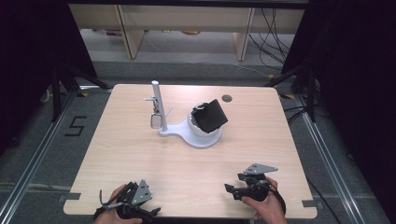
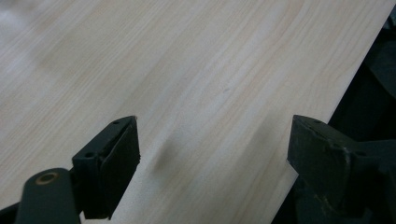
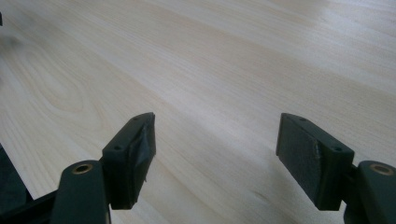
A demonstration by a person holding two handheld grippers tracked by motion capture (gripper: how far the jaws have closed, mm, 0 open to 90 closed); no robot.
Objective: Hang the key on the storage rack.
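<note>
A white stand (image 1: 173,130) sits at the middle of the wooden table (image 1: 140,158), with an upright post (image 1: 156,99) and a round white cup (image 1: 201,132). A black square block (image 1: 211,115) leans tilted in the cup. A small silvery item (image 1: 155,120) hangs from the post. My left gripper (image 1: 148,211) (image 2: 215,154) lies at the near left edge, open over bare wood with nothing between its jaws. My right gripper (image 1: 232,190) (image 3: 217,149) rests near the near right edge, open and empty, pointing left across the table.
A round dark grommet (image 1: 227,98) is set in the table's far side. The table's near edge (image 2: 322,116) runs just beside my left gripper. Dark tripod legs (image 1: 65,79) and cables (image 1: 271,37) stand on the floor beyond the table.
</note>
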